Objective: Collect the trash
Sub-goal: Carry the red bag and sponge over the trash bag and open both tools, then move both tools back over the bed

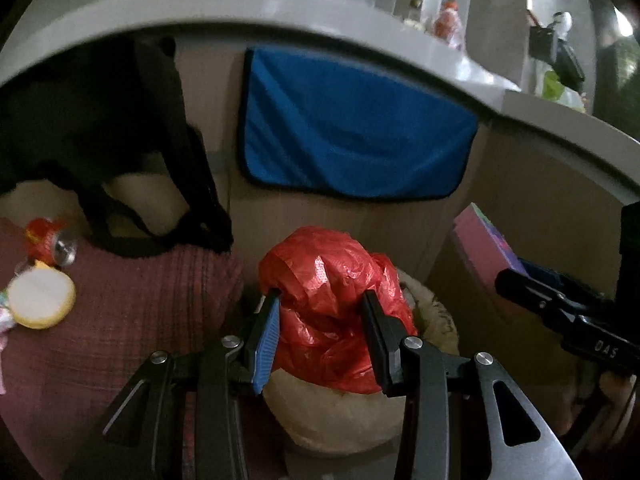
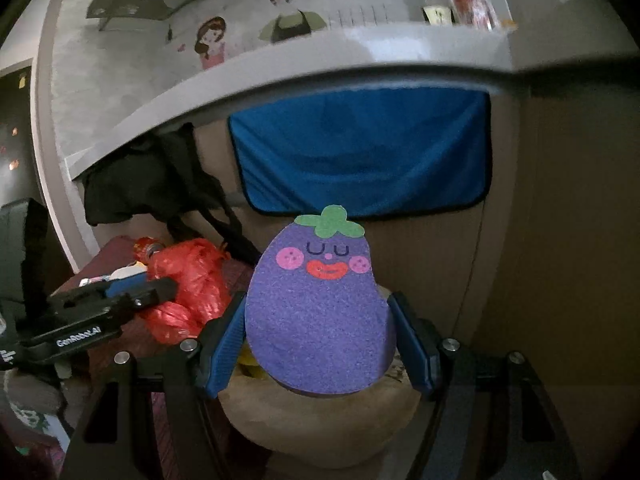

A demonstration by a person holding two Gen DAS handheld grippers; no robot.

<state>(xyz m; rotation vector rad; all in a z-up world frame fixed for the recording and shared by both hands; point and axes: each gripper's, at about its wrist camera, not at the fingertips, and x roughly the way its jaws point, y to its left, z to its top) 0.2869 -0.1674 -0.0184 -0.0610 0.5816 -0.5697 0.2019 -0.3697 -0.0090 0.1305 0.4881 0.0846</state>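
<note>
Under a grey counter, above a beige bin, my left gripper clamps the red bag; my right gripper grips the eggplant sponge.

Counted: one red plastic bag, one eggplant sponge, one crushed can, one blue cloth, two grippers.

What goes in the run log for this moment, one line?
left gripper: shut on red plastic bag | right gripper: shut on purple eggplant sponge | both over beige bin | can uncollected
</note>
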